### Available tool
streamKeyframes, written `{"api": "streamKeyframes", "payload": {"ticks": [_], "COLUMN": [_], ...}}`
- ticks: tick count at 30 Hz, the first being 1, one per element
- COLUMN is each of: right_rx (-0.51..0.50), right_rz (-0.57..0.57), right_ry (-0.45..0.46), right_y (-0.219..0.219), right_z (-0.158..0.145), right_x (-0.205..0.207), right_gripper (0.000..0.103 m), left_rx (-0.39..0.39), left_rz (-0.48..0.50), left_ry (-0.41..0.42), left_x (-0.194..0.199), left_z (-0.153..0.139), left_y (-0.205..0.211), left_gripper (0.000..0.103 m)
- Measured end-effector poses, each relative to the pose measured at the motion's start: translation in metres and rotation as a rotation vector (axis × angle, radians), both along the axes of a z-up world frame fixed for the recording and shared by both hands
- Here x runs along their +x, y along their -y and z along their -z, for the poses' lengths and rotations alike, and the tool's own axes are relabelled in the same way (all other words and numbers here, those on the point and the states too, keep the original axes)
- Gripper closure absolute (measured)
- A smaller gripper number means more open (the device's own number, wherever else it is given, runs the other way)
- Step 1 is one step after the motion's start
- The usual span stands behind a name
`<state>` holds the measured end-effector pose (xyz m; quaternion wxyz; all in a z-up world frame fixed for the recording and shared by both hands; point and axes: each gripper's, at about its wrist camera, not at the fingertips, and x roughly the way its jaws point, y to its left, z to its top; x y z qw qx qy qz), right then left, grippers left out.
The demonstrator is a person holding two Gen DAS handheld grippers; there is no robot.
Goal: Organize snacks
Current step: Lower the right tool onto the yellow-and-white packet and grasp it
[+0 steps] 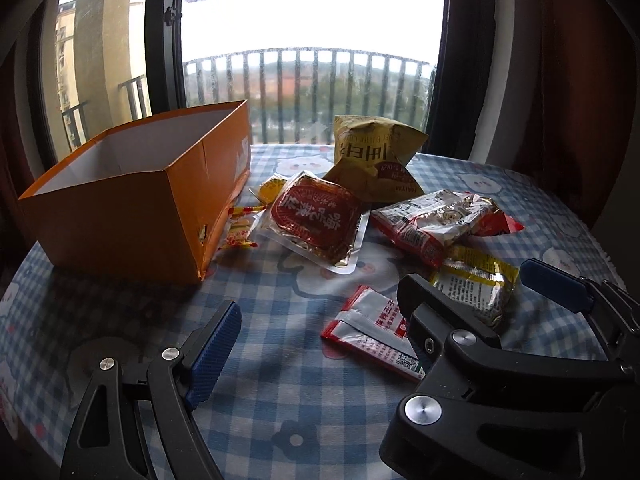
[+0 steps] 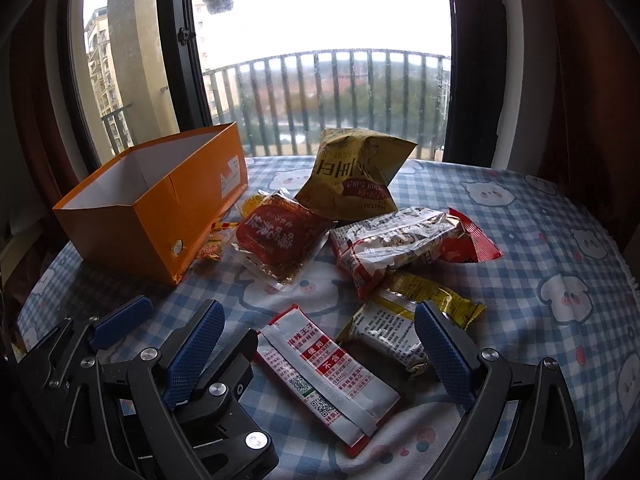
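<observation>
Both grippers hover low over the checked tablecloth [image 2: 520,216], fingers spread wide and holding nothing. From the right wrist camera, the right gripper [image 2: 320,344] brackets the nearest snack, a flat red-and-white sachet [image 2: 326,372]; its long axis runs from 11 o'clock down to 5 o'clock, the printed end nearer the camera. The left gripper [image 2: 160,328] sits just beside it at 9 o'clock.

Just past the sachet, at 2 o'clock, lies a yellow-ended packet [image 2: 404,328], with a crumpled red-and-silver noodle pack [image 2: 400,248] beyond and partly over it. At 11 o'clock rests a clear pouch with a red label [image 2: 276,236]. Farther back a yellow chip bag [image 2: 352,176] stands propped upside down. At 10 o'clock the open orange box [image 2: 160,216] runs lengthwise toward the window [image 2: 320,40].
</observation>
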<state>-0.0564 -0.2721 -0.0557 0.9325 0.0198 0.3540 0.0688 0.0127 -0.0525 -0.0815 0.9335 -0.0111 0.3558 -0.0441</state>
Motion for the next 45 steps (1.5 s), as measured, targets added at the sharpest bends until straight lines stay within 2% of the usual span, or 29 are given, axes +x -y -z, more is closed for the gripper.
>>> {"api": "streamKeyframes", "payload": {"ticks": [16, 24, 33, 45], "right_rx": [0.046, 0.055, 0.000, 0.062], "right_rz": [0.152, 0.209, 0.246, 0.269], "right_ry": [-0.121, -0.152, -0.164, -0.238], "right_y": [0.033, 0.044, 0.048, 0.067], "right_z": [0.042, 0.049, 0.051, 0.065], "right_x": [0.024, 0.040, 0.054, 0.067], "right_gripper": [0.005, 0.005, 0.006, 0.007], "left_rx": [0.058, 0.078, 0.084, 0.124], "left_rz": [0.047, 0.074, 0.092, 0.131], "left_ry": [-0.119, -0.126, -0.151, -0.219], "left_x": [0.040, 0.056, 0.071, 0.091], "left_z": [0.031, 0.031, 0.034, 0.044], "left_y": [0.021, 0.027, 0.030, 0.045], "left_gripper": [0.018, 0.018, 0.018, 0.018]}}
